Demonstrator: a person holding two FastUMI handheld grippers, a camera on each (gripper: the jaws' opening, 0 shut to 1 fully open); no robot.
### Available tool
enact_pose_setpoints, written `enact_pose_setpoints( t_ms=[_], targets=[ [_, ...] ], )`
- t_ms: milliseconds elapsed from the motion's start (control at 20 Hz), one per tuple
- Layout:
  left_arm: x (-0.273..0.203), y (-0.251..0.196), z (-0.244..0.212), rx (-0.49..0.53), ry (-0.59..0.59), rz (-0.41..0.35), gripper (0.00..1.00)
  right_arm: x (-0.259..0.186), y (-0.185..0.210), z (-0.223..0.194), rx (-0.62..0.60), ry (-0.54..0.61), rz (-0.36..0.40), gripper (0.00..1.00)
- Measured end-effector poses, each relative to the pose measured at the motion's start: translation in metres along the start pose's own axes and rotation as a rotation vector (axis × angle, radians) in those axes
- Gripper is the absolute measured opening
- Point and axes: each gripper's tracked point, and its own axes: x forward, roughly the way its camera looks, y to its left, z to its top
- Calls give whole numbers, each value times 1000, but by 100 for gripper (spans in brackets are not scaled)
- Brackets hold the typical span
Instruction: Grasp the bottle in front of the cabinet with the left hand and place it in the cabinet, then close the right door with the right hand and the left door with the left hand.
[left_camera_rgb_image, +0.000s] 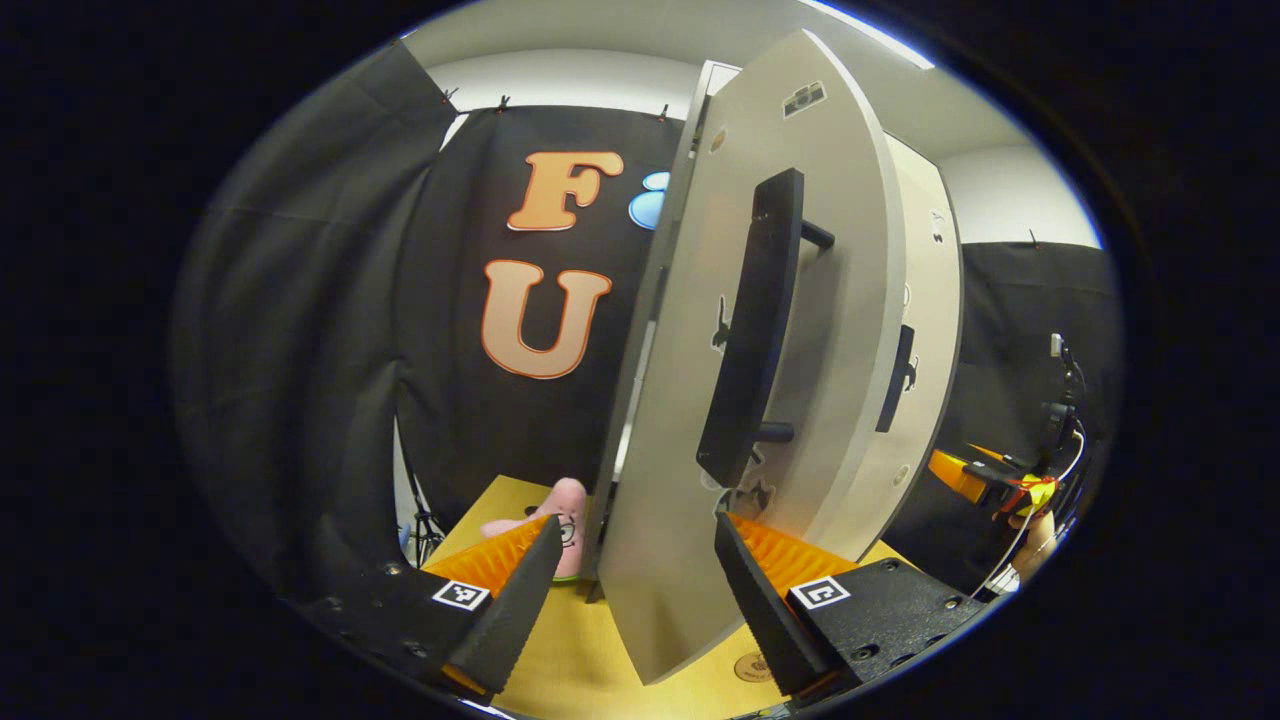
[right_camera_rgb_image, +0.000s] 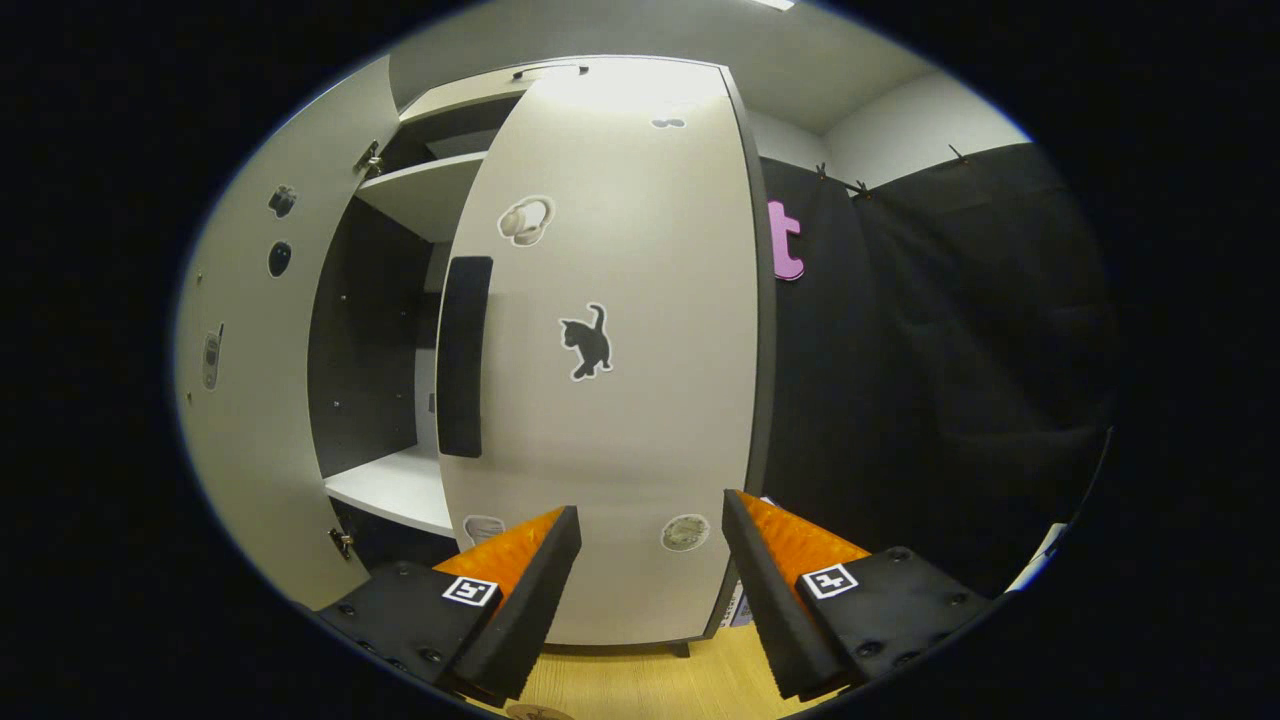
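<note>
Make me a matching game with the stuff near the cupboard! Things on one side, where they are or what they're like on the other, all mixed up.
Things:
1. left door
2. right door
3. pink plush toy
4. cat sticker

Places or states:
A. stuck on the right door's front
B. lying on the yellow tabletop
C. swung out, edge between the left gripper fingers
D. shut against the cabinet

Pairs: 1-C, 2-D, 3-B, 4-A

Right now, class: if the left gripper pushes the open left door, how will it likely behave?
The left door looks like a rigid flat panel, so it should swing without bending. Hinges suggest easy pivoting. The left gripper straddles its edge.
</note>
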Motion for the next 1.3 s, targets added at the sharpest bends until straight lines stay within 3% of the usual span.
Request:
enact_pose_setpoints(
  t_ms=[350, 750, 900, 1100, 1300],
  targets=[
    [29, -16, -1, 30, -1, 8, 94, -42, -63, 15, -16, 1, -65, 94],
    [39, -33, -3, -2, -18, 29, 94, -56, -107, 34, 4, 2, -48, 94],
    [52, -47, -7, 6, -21, 13, 94, -57, -122, 33, 8, 6, -38, 94],
    [80, -82, -16, -38, -6, -62, 94, -60, -153, 30, 3, 7, -55, 94],
    [108, -94, -12, 8, -16, -46, 94, -62, -188, 25, 16, 12, -85, 95]
  ],
)
